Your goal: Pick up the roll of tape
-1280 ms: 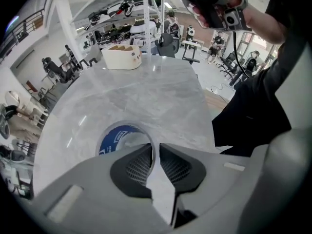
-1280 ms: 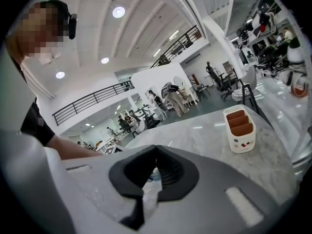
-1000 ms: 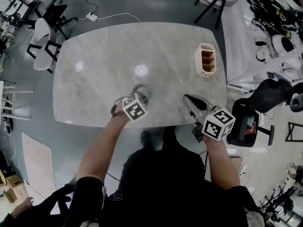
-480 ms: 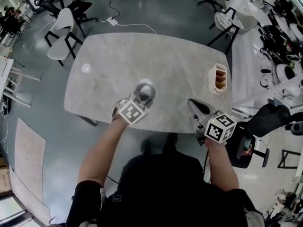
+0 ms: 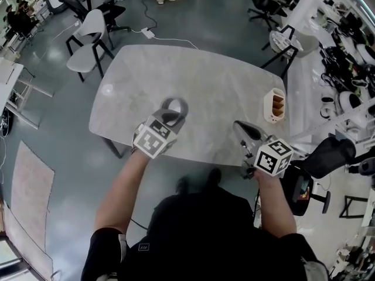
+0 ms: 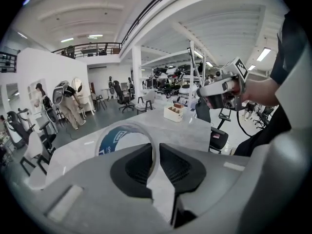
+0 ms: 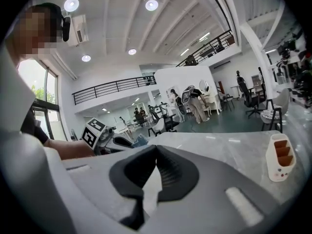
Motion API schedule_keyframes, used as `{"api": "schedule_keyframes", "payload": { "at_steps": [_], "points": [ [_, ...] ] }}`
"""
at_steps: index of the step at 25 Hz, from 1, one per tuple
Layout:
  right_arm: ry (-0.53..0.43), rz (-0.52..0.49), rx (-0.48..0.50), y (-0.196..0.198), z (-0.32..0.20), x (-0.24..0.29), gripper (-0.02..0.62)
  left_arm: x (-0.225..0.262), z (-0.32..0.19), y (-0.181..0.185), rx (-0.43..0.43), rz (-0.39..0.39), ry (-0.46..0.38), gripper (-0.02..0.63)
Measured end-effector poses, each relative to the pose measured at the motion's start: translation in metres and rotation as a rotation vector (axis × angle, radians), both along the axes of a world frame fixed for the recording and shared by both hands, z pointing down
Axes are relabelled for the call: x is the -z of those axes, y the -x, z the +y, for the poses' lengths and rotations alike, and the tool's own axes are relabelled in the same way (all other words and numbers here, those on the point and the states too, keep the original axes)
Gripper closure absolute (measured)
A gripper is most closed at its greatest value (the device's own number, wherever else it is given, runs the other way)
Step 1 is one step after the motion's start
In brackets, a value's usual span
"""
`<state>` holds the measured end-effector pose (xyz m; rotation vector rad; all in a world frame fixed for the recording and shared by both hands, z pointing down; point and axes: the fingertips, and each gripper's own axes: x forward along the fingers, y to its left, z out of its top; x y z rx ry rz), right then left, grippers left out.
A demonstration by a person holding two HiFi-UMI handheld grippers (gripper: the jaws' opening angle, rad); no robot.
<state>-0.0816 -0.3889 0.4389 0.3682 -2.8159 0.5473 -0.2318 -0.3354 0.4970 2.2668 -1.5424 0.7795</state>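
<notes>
left gripper: jaws nearly closed and clamped on the roll of tape. one pad is inside the ring, the other outside, with the thin wall pinched between them

the roll sits right at the jaw tips. the ring stands on edge and runs up and to the left of the tips, blue print showing on its inner face. its lower rim is hidden behind the jaw bodies. it reads as held off the table, above the near part of the top. the marble surface shows through the ring's hole in the left gripper view

right gripper: jaws fully together, tips touching, nothing between them, so it's empty. it's off to the right of the left gripper and well apart from it, at the table's near edge, pointing across the top. the person's right hand wraps its handle

each gripper view catches the other gripper off to its side, marker cube visible

beige slotted holder: upright on the table, ahead of the right gripper and slightly to its right, well apart from both grippers and the roll

white chair: on the floor past the table's far left corner, far ahead-left of the left gripper

black chair: on the floor just right of the right gripper
</notes>
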Motion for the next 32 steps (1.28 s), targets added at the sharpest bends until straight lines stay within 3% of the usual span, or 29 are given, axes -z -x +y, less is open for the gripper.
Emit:
{"api": "schedule_keyframes", "payload": {
  "at_steps": [10, 23, 32],
  "points": [
    [-0.021, 0.010, 0.048, -0.009, 0.014, 0.007, 0.593, 0.037, 0.018, 0.006, 0.094, 0.054, -0.112, 0.551],
    [-0.021, -0.047, -0.036, -0.105, -0.049, 0.008, 0.592, 0.082, -0.021, -0.053, 0.252, 0.216, -0.230, 0.552],
    [-0.123, -0.171, -0.024, -0.129, -0.067, 0.063, 0.593, 0.123, -0.034, -0.079, 0.270, 0.234, -0.340, 0.552]
  ]
}}
